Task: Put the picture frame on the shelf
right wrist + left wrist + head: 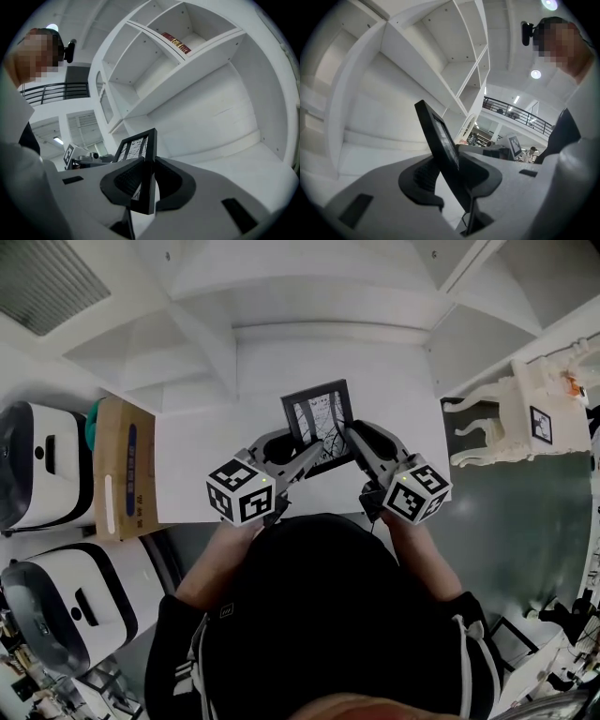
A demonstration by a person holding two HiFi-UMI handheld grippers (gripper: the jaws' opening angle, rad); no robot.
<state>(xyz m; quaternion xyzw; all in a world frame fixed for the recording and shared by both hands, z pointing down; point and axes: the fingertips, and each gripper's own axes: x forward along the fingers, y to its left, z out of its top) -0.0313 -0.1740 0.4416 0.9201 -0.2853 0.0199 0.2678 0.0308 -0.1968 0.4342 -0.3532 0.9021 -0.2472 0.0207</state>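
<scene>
Nearest the head camera, the person's dark-sleeved arms reach toward 12 o'clock, a marker cube on each gripper. The left gripper (289,448) and the right gripper (359,444) meet on the picture frame (319,416). It is black with a black-and-white print and is held off the white surface in front of the shelf (309,343), with its top toward 12 o'clock.

Only the gripper views show the grip. In the left gripper view, the left gripper (451,174) has its dark pads pinching the frame's edge. The picture frame (438,136) leans toward 11 o'clock there and shows mostly its thin side. In the right gripper view, the right gripper (146,183) clamps the other edge between its pads. The picture frame (139,152) stands nearly upright and its print can be seen.

Farther out, the head view alone shows a cardboard box (124,467) at 9 o'clock, rounded white machines (42,479) beyond it, and a white carved piece of furniture (511,423) at 2 o'clock.

The shelf's compartments (187,61) rise behind the frame in the right gripper view, and a red-and-gold item (176,42) lies in an upper one at 12 o'clock. The left gripper view instead catches a railed balcony (515,117) at 3 o'clock.
</scene>
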